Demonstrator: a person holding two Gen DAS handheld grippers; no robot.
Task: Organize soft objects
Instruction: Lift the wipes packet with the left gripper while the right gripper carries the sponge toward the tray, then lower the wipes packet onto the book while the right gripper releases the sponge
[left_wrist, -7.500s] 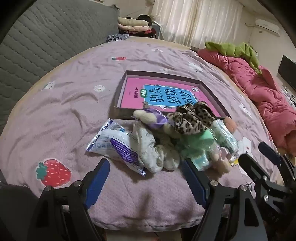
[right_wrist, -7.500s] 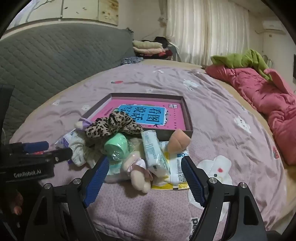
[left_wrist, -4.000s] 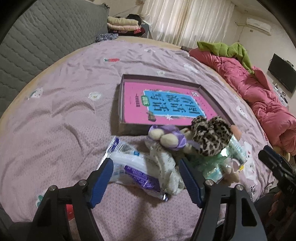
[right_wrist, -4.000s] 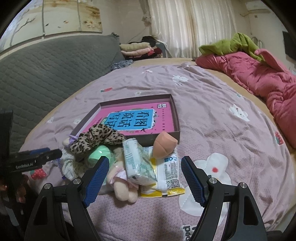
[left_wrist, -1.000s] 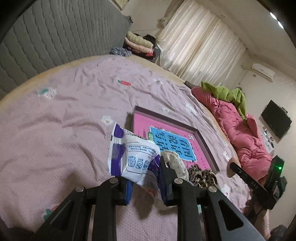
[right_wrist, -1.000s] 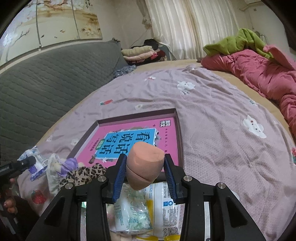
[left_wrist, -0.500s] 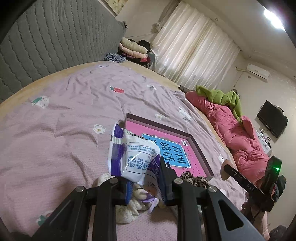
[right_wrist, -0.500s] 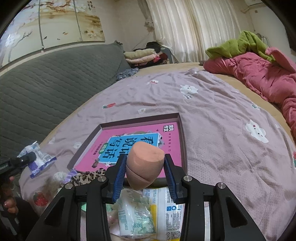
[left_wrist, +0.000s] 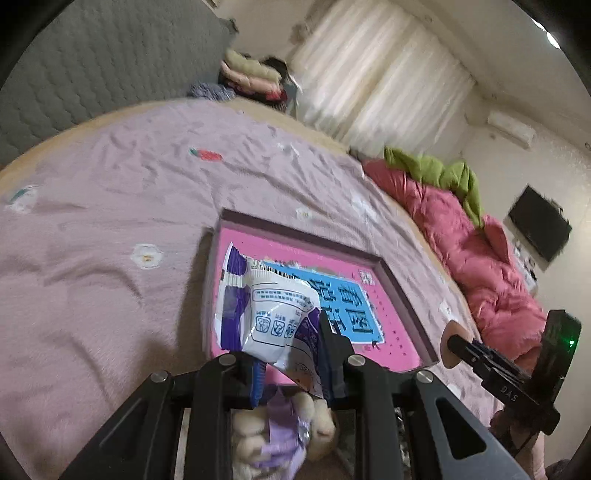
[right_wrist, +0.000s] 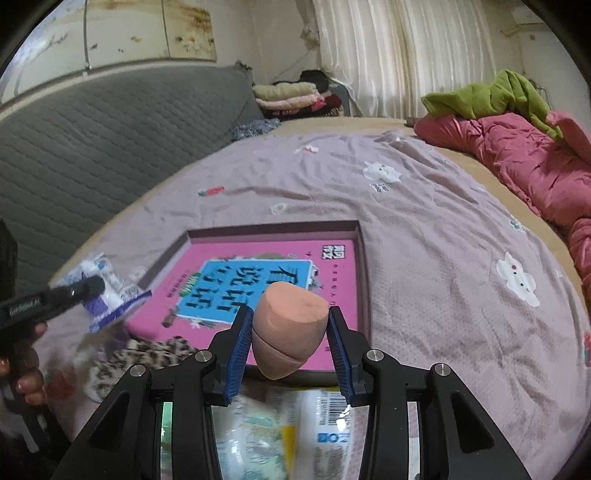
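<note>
At the far left of the right wrist view, part of a hand (right_wrist: 27, 373) grips the left tool (right_wrist: 86, 286), cut off by the frame edge; only a few fingers and a dark finger of the tool show. The left tool is clamped on a white and purple packet (left_wrist: 271, 314), which hangs in the air over the near left corner of the shallow box (left_wrist: 400, 284). In the left wrist view the packet's lower end is pinched between the blue pads and hides part of the box's pink floor and blue label.

Below that tool a plush toy (left_wrist: 284, 424) with a purple bow lies on the bed (left_wrist: 92, 258), mostly hidden by the tool's black frame. A leopard-print cloth (right_wrist: 147, 356) sits just beside the box's near edge, blurred.

In the middle, the right tool (right_wrist: 290, 341) is narrowed on a peach sponge (right_wrist: 290, 328), held above the box's near rim with its pointed end down. Under it, wrapped packs (right_wrist: 295, 421) lie on the bed, blurred and cut by the tool's arms, so their print cannot be read.

To the right, a pink quilt (right_wrist: 524, 162) with a green blanket (right_wrist: 495, 96) on top runs off the frame. In the left wrist view the right tool appears at the right edge with the sponge only partly visible.
</note>
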